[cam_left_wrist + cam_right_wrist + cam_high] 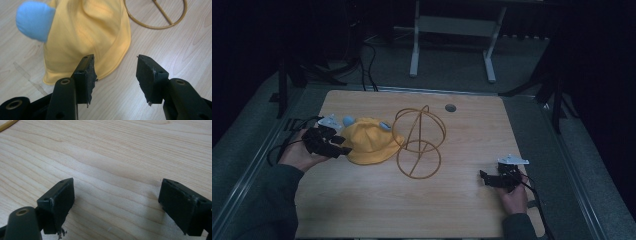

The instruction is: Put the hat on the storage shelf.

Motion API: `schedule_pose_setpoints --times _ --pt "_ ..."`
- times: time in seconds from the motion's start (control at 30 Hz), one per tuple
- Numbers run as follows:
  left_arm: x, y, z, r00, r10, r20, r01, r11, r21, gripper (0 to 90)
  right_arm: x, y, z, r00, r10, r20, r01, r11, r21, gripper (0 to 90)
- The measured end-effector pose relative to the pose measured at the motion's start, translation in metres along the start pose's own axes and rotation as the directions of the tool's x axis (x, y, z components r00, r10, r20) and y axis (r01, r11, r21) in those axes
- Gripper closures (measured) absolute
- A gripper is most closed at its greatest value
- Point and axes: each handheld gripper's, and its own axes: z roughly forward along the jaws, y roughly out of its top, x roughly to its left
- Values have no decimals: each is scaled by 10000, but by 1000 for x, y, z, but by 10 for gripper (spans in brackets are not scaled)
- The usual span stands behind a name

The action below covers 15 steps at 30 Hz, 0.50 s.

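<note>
From the high view I see my left tool (343,145) sitting at the left edge of the yellow hat (368,141), which lies on the wooden surface (362,200) just left of the gold wire stand (418,141). The hat carries two small light-blue ears, and its brim on the right touches the stand's lower ring. My right tool (484,177) rests low on the surface near the right edge, well apart from hat and stand. In the left gripper view the left tool (115,72) stands released, its jaws partly spread with only bare wood between them; the left pad overlaps the hat's (87,37) brim from this angle, but I cannot tell whether it touches the cloth. One blue ear (33,20) shows at upper left, and part of the stand's ring (155,15) at the top. In the right gripper view the right tool (116,195) is wide open over plain wood grain, holding nothing. I can read no writing, brand or label on anything.
</note>
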Motion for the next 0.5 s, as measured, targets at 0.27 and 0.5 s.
schedule_pose_setpoints --times 0.27,0.5 --pt "4 15 -2 9997 225 24 -225 9997 57 461 0 0 0 10000 15 4 -15 10000 4 134" --pt "11 22 -3 9999 125 -59 -126 9998 -127 414 0 0 0 10000 1 4 -1 10000 1 134"
